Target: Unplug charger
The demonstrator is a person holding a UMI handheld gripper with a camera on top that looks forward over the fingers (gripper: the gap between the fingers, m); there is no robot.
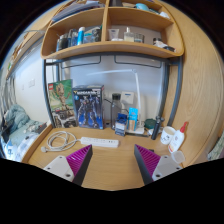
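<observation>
A: Gripper (113, 163) state?
B: Fingers spread wide, nothing between them but bare wooden desk (110, 172). Left magenta pad (80, 158) at 7 o'clock, the right pad at 5 o'clock. No contact with anything.
A: Charger?
B: White power strip (99, 143) lies flat on the desk just ahead of the fingers, about 12 o'clock from the gripper, slightly toward the left finger. A coiled white cable (58, 141) sits at 10 o'clock, beside the strip's left end. Can't resolve a charger body plugged into it; too small to tell.
A: Behind that?
B: Two printed boxes upright against the back panel: green one (62, 102) at 11 o'clock, dark blue one (90, 106) touching its right side. Blue-and-white bottles (127, 117) near 1 o'clock. White container with red tip (177, 139) at 3 o'clock, near the right finger.
A: Above?
B: Wooden shelf unit (110, 47) over the desk, small items on it.
</observation>
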